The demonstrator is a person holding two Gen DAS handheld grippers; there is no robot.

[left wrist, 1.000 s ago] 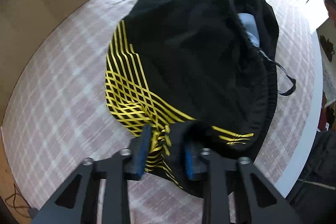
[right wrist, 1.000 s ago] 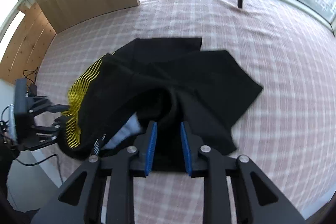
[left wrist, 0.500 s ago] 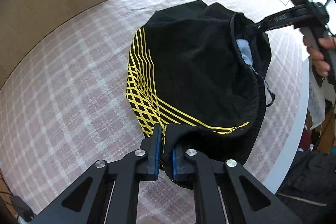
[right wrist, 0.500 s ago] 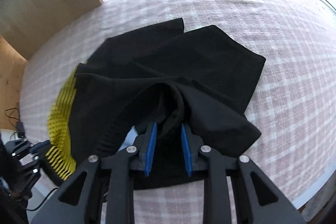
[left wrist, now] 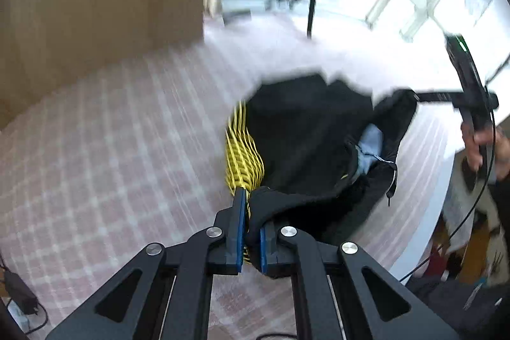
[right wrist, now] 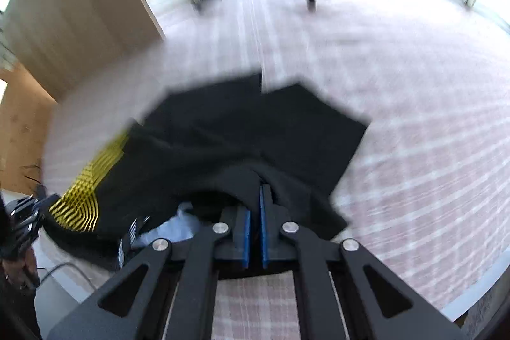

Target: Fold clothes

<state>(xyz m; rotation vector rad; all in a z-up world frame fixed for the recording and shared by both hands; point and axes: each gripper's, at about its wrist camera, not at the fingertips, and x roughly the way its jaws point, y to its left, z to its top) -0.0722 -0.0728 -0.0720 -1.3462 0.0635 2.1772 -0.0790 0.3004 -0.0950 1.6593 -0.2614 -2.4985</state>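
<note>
Both claws clamped on the shorts' waistband

My left gripper [left wrist: 251, 231] pinches the waistband corner beside the yellow stripes [left wrist: 244, 155]; my right gripper [right wrist: 255, 231] bites the opposite corner. The black shorts [right wrist: 248, 129] trail ahead of both claws onto the checked cloth [right wrist: 414, 104], legs farthest out, waistband stretched between my hands. I can read no label.

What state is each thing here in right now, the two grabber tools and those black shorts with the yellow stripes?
left gripper: shut, pinching the shorts' edge by the yellow stripes.
right gripper: shut, clamped on the black waistband.
shorts: bunched and partly raised at the waist end, legs spread flat on the cloth, not folded.
drawstring: dangling loose.
checked tablecloth: lying flat under the shorts.
</note>
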